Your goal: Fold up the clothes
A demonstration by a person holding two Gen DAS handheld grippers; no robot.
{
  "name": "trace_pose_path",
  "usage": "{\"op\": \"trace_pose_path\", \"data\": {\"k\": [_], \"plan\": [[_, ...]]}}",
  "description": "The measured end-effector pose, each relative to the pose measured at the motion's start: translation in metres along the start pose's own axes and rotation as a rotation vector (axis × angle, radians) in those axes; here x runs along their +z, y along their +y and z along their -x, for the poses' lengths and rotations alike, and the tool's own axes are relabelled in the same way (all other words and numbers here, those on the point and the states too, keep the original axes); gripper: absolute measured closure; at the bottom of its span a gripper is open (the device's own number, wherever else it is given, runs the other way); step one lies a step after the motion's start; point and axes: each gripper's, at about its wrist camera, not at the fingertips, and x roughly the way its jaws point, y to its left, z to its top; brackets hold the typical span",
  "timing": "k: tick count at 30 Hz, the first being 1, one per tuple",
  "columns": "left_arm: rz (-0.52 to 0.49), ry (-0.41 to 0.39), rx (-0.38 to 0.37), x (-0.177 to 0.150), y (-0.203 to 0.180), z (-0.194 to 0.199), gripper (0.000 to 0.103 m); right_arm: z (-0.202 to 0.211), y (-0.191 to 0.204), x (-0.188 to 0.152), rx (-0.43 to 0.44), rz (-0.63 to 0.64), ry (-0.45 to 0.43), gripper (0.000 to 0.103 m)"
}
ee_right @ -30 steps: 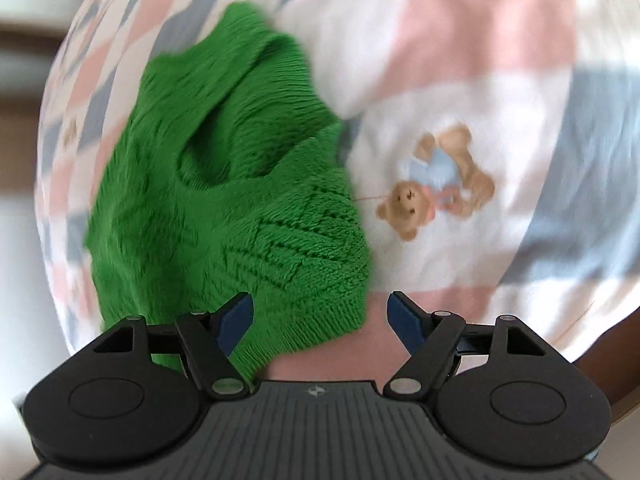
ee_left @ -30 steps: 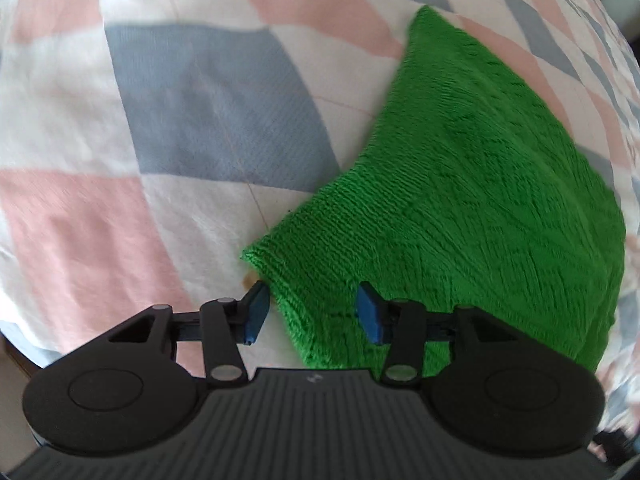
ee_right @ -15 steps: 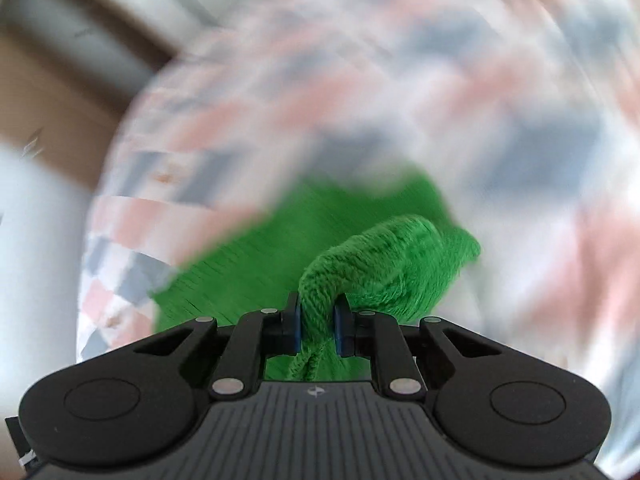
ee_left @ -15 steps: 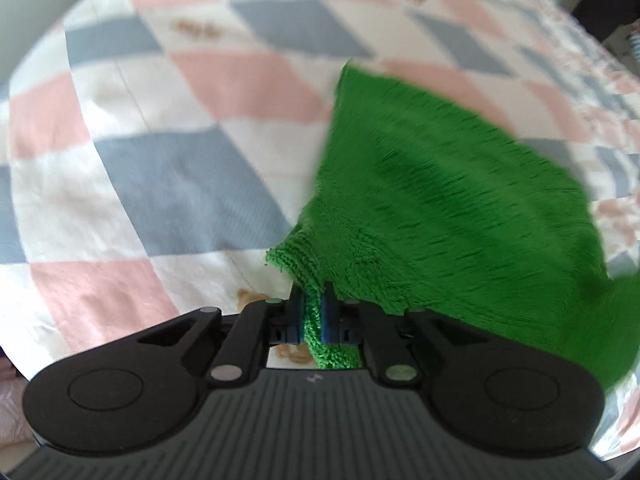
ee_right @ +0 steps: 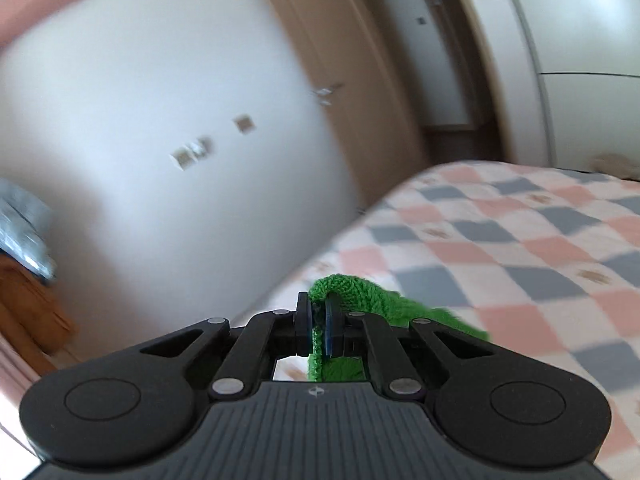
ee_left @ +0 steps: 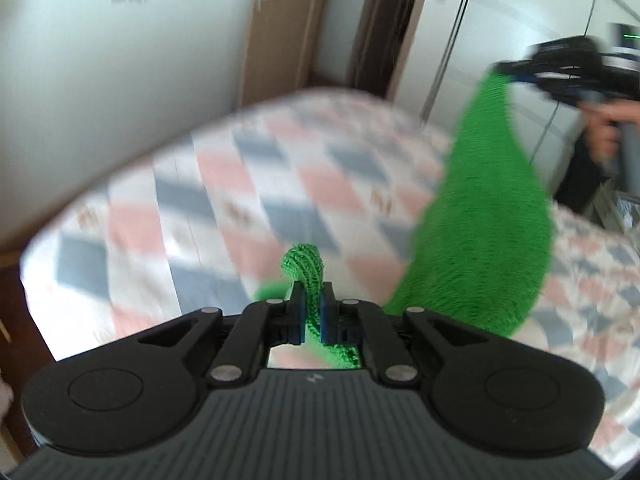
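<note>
Knit (ee_left: pixel 476 216), bright green, seemingly stretched taut

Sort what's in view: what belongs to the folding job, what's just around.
Job: green knit garment; left gripper and right gripper, each shut on it; checked bed below.

Around: door, wardrobe, wall switches.
</note>
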Motion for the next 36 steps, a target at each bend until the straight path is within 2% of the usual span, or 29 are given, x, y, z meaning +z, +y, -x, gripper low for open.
{"op": "trace_pose_path", "data": {"k": [3,5,6,7,8,9,12,14,16,19,21,24,26,28,30,36], "plan": [[-0.021,-0.065,-0.043,0.002,-0.042,0.027,0.099,-0.001,-0.004,0.011,0.029,0.027,-0.001,0.097],[-0.036,-0.040,-0.103,-0.009,-0.077,0.022,0.097,-0.006,-0.023,0.009,-0.007,0.032,0.024,0.095],[-0.039,-0.006,-0.155,-0.018,-0.095,0.014,0.092,-0.012,-0.036,0.006,-0.049,0.031,0.051,0.086],[-0.040,0.050,-0.217,-0.030,-0.111,-0.001,0.087,-0.018,-0.051,-0.001,-0.104,0.028,0.085,0.064],[-0.039,0.106,-0.251,-0.043,-0.126,-0.018,0.083,-0.023,-0.068,-0.011,-0.168,0.018,0.124,0.050],[-0.044,0.166,-0.273,-0.058,-0.140,-0.035,0.079,-0.026,-0.085,-0.027,-0.225,0.007,0.158,0.038],[-0.061,0.333,-0.279,-0.100,-0.162,-0.074,0.079,-0.013,-0.125,-0.090,-0.298,-0.023,0.262,0.039],[-0.058,0.384,-0.253,-0.122,-0.149,-0.079,0.079,0.005,-0.132,-0.149,-0.299,0.018,0.340,0.039],[-0.096,0.428,-0.180,-0.143,-0.128,-0.080,0.079,0.024,-0.136,-0.209,-0.299,0.074,0.421,0.039],[-0.261,0.494,0.006,-0.176,-0.084,-0.084,0.079,0.052,-0.108,-0.306,-0.296,0.238,0.559,0.040],[-0.426,0.521,0.126,-0.196,-0.058,-0.092,0.078,0.070,-0.070,-0.364,-0.278,0.362,0.620,0.040],[-0.713,0.528,0.258,-0.231,-0.022,-0.105,0.070,0.080,-0.004,-0.426,-0.227,0.589,0.614,0.040],[-0.869,0.498,0.302,-0.249,-0.002,-0.114,0.069,0.079,0.035,-0.459,-0.231,0.769,0.586,0.037],[-1.009,0.455,0.325,-0.260,0.010,-0.123,0.066,0.067,0.061,-0.486,-0.258,0.933,0.567,0.034],[-1.153,0.404,0.313,-0.270,0.022,-0.132,0.054,0.052,0.078,-0.503,-0.284,1.041,0.564,0.028],[-1.629,0.258,0.195,-0.315,0.058,-0.147,0.050,0.011,0.086,-0.515,-0.372,1.121,0.605,0.027]]}}
